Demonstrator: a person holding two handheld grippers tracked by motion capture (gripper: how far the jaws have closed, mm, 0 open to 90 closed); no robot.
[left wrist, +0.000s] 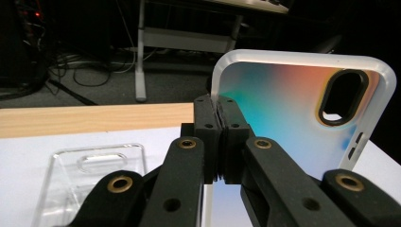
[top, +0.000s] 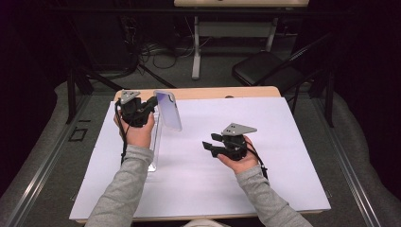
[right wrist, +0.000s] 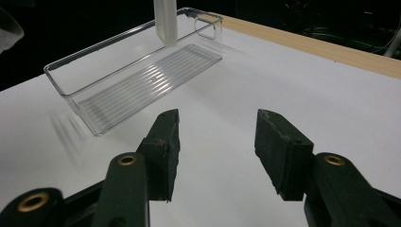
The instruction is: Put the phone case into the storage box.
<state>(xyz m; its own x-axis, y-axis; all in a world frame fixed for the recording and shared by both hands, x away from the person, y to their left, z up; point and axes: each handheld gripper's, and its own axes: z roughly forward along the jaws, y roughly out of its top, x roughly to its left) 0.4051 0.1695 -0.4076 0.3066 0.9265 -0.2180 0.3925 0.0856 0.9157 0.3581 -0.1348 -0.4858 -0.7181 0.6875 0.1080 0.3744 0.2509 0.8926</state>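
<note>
1. Nearest the person, the right gripper (top: 213, 143) rests low at about five o'clock on the white table (top: 265, 156), its jaws partly apart with nothing between them.
2. Farther off, at about ten o'clock, the left gripper (top: 152, 105) is clamped on one edge of the phone case (top: 168, 110) and holds it upright, clear of the surface.
3. Beside that hand lies the clear tray (top: 155, 142), long side running away from the person; it looks empty, so the case seems lifted but not yet set down anywhere, which is probably the part left.
4. The left gripper view gives what the high view cannot: the phone case (left wrist: 293, 109) has a gradient back, a pale rim and an oval camera cut-out, with the pads (left wrist: 208, 137) pinching its edge.
5. The right gripper view shows the clear tray (right wrist: 142, 80) with its ribbed floor and handle slot, and a pale corner of the case hanging above its far end.
</note>
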